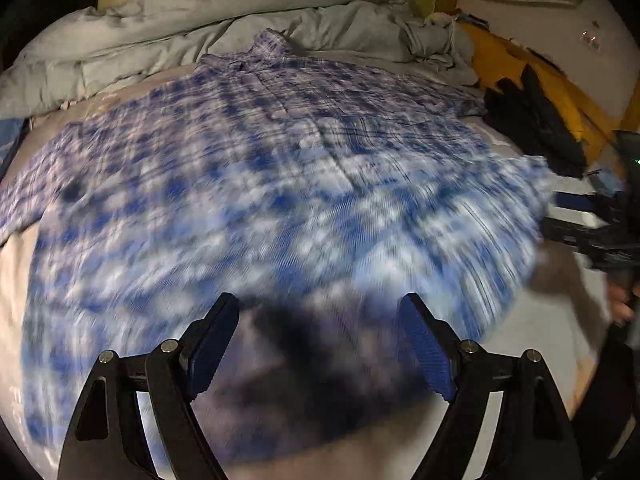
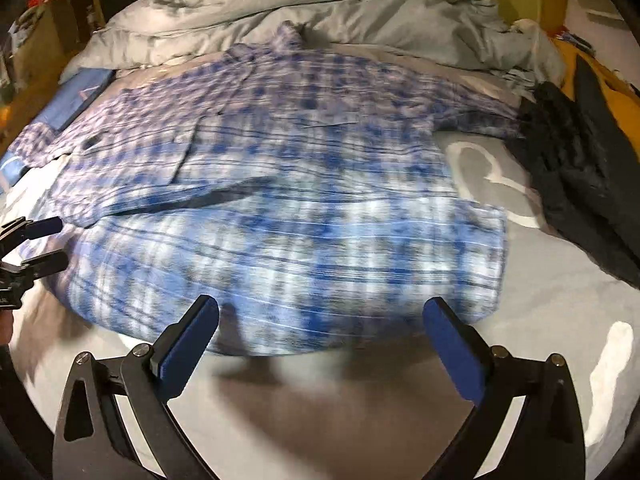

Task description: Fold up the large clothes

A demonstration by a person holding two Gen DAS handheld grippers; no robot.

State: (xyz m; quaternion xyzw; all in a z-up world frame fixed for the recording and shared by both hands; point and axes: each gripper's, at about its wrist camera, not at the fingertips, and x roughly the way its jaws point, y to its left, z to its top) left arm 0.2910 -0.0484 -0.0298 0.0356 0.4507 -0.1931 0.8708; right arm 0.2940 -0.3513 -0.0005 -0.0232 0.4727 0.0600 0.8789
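Both of my grippers hang wide apart over the near end of the bed, and neither has hold of anything. Between the blue pads of my left gripper (image 1: pixel 320 344) I see only blurred cloth and a dark shadow; my right gripper (image 2: pixel 320 350) has its jaws spread even wider, over the bare grey sheet (image 2: pixel 540 320) just short of the hem. Ahead of both lies the blue-and-white plaid shirt (image 2: pixel 280 200), spread front-up across the bed with its collar at the far end, against a rumpled grey duvet (image 2: pixel 320 12). One sleeve lies folded across the body in the right wrist view. A heap of dark clothing (image 2: pixel 580 168) sits beside the shirt on my right, and something flat and blue (image 2: pixel 76 100) lies past the shirt's far left shoulder.
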